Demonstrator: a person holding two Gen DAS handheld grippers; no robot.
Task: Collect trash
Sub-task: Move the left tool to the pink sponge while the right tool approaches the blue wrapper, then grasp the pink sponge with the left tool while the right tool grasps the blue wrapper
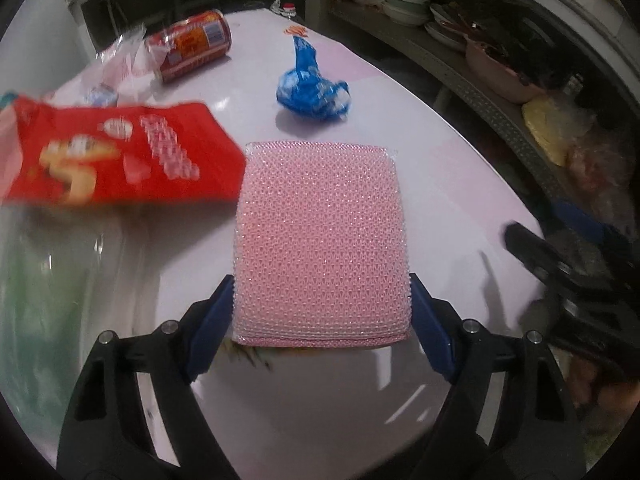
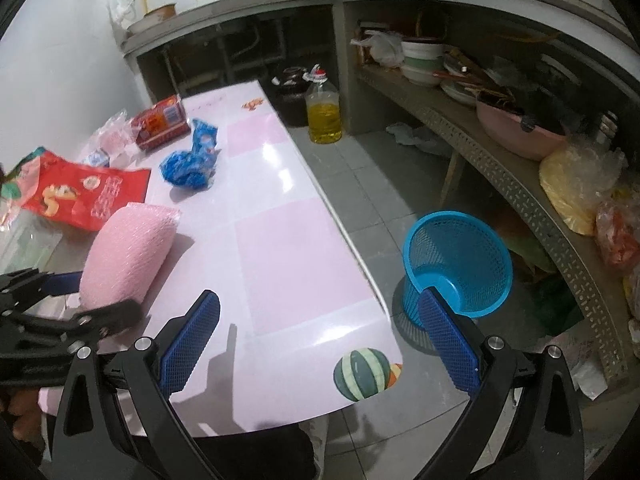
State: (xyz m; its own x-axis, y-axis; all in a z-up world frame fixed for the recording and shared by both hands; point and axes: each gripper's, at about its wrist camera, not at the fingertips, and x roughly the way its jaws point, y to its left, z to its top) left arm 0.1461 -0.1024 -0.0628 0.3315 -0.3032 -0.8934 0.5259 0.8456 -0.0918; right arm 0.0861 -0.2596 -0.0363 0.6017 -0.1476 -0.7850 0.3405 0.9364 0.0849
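A pink mesh scouring sponge (image 1: 320, 240) (image 2: 128, 252) lies on the pink table (image 2: 288, 248). My left gripper (image 1: 322, 292) holds it, a blue pad against each side of its near end. Beyond it lie a red snack bag (image 1: 120, 152) (image 2: 84, 196), a crumpled blue wrapper (image 1: 312, 88) (image 2: 190, 164), a red can on its side (image 1: 192, 44) (image 2: 160, 120) and clear plastic wrappers (image 1: 120, 64). My right gripper (image 2: 318, 300) hangs open over the table's near right edge with nothing between its fingers.
A blue mesh waste basket (image 2: 460, 264) stands on the tiled floor right of the table. A bottle of yellow oil (image 2: 323, 112) stands on the floor past the table's far end. A low shelf (image 2: 520, 184) with bowls and bags runs along the right.
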